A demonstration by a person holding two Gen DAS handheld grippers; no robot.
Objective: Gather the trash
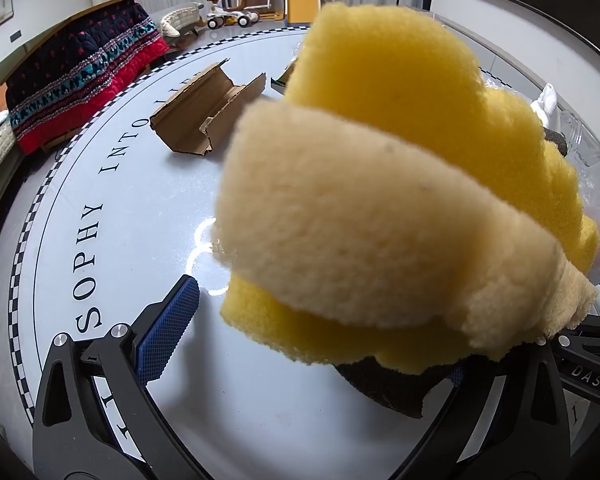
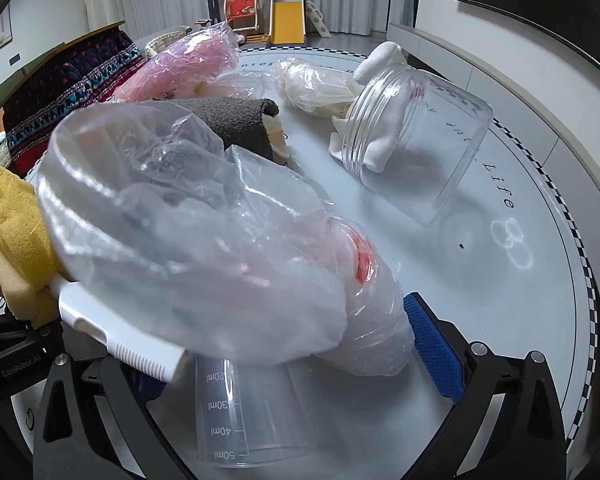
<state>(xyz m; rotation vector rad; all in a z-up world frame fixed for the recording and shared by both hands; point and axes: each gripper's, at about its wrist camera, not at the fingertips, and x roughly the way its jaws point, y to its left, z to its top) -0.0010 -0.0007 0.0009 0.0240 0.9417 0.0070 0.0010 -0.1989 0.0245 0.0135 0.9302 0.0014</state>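
My left gripper (image 1: 324,336) has its jaws wide apart, and a yellow and cream sponge wad (image 1: 380,184) rests against the right finger, filling the left wrist view; the left blue pad (image 1: 168,332) is free. The sponge also shows at the left edge of the right wrist view (image 2: 12,232). My right gripper (image 2: 296,344) holds a crumpled clear plastic bag (image 2: 204,248) with something red inside, together with a white plastic piece (image 2: 120,336) and a clear measuring cup (image 2: 244,416). A folded cardboard piece (image 1: 208,112) lies on the round white table (image 1: 140,216).
A clear plastic jar (image 2: 416,140) lies on its side with white cloth (image 2: 384,64) behind it. A grey sponge (image 2: 236,120), a pink bag (image 2: 188,64) and a clear bag of scraps (image 2: 312,84) lie farther back. A quilted blanket (image 1: 80,76) hangs at left.
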